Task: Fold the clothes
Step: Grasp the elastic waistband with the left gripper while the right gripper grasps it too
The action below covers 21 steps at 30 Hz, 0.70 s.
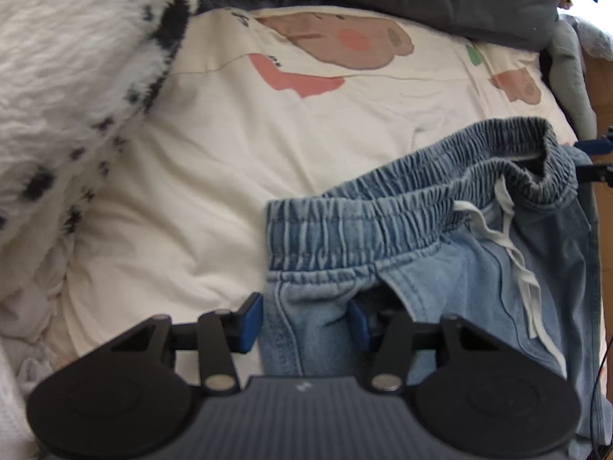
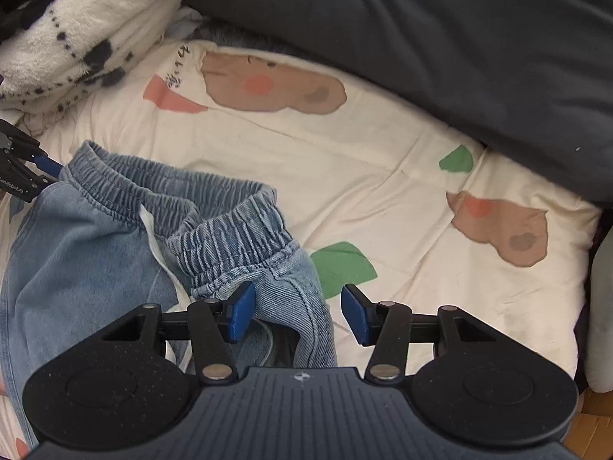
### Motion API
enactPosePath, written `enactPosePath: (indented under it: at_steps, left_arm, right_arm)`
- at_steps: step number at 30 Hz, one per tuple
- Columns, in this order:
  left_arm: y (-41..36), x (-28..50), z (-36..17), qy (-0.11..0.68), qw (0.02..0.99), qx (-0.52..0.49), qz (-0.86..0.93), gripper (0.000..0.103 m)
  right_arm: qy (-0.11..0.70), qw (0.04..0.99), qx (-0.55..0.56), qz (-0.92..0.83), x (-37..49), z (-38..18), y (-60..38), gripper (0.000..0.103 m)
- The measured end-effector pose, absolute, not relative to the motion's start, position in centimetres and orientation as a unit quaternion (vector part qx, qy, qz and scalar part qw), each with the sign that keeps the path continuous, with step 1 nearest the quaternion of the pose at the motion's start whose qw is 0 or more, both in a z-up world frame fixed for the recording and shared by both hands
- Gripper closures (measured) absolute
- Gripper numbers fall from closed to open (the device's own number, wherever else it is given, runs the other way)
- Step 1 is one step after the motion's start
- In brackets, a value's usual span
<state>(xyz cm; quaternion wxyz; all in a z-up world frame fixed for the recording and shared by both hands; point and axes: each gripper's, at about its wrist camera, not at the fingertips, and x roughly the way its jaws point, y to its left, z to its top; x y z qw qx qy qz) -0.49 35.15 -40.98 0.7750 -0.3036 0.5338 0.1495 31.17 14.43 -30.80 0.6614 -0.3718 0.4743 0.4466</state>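
Note:
Light blue jeans [image 1: 440,237] with an elastic waistband and a white drawstring [image 1: 513,253] lie crumpled on a cream bed sheet [image 1: 214,161]. My left gripper [image 1: 304,322] points down over the waistband's left corner, and denim fills the gap between its blue pads [image 1: 251,322] without being bunched. In the right wrist view the jeans [image 2: 95,237] lie at the left. My right gripper [image 2: 299,314] straddles the waistband's right corner: a denim fold leans on the left pad [image 2: 243,312], while the right pad stands clear of it. Each gripper shows at the edge of the other's view.
A white fleece blanket with black spots [image 1: 69,76] is heaped at the left [image 2: 88,38]. A dark grey duvet [image 2: 459,57] lies along the back and right of the bed. The sheet carries bear and leaf prints. Wooden floor [image 2: 594,421] shows at the bottom right.

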Motion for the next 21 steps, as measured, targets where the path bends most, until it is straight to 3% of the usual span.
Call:
enactPosePath:
  at_steps: [5, 7, 8, 9, 10, 12, 15, 21]
  left_arm:
    - [35.4, -0.2, -41.4, 0.533, 0.774, -0.308, 0.145, 0.054]
    - [35.3, -0.1, -41.4, 0.532, 0.776, -0.307, 0.144, 0.06]
    - [35.3, -0.2, -41.4, 0.53, 0.776, -0.309, 0.143, 0.062]
    - [35.4, -0.3, -41.3, 0.528, 0.776, -0.315, 0.141, 0.069]
    - [35.5, -0.4, -41.2, 0.526, 0.776, -0.319, 0.139, 0.077]
    - [35.7, -0.7, -40.7, 0.522, 0.779, -0.319, 0.137, 0.086]
    - [35.8, -1.0, -39.3, 0.511, 0.789, -0.313, 0.136, 0.093]
    - [36.2, -0.5, -35.2, 0.462, 0.824, -0.302, 0.126, 0.097]
  right_arm:
    - [0.481, 0.649, -0.37, 0.457, 32.1, -31.6, 14.9, 0.047]
    - [0.484, 0.638, -0.378, 0.464, 32.3, -32.1, 15.3, 0.05]
    - [0.487, 0.631, -0.381, 0.468, 32.4, -32.3, 15.5, 0.057]
    - [0.49, 0.624, -0.384, 0.471, 32.5, -32.6, 15.7, 0.083]
    - [0.492, 0.619, -0.391, 0.471, 32.5, -32.9, 15.9, 0.087]
    - [0.486, 0.612, -0.408, 0.472, 32.3, -33.0, 16.2, 0.091]
    - [0.475, 0.615, -0.428, 0.462, 32.3, -32.6, 16.2, 0.092]
    - [0.441, 0.67, -0.433, 0.412, 33.6, -30.8, 15.0, 0.096]
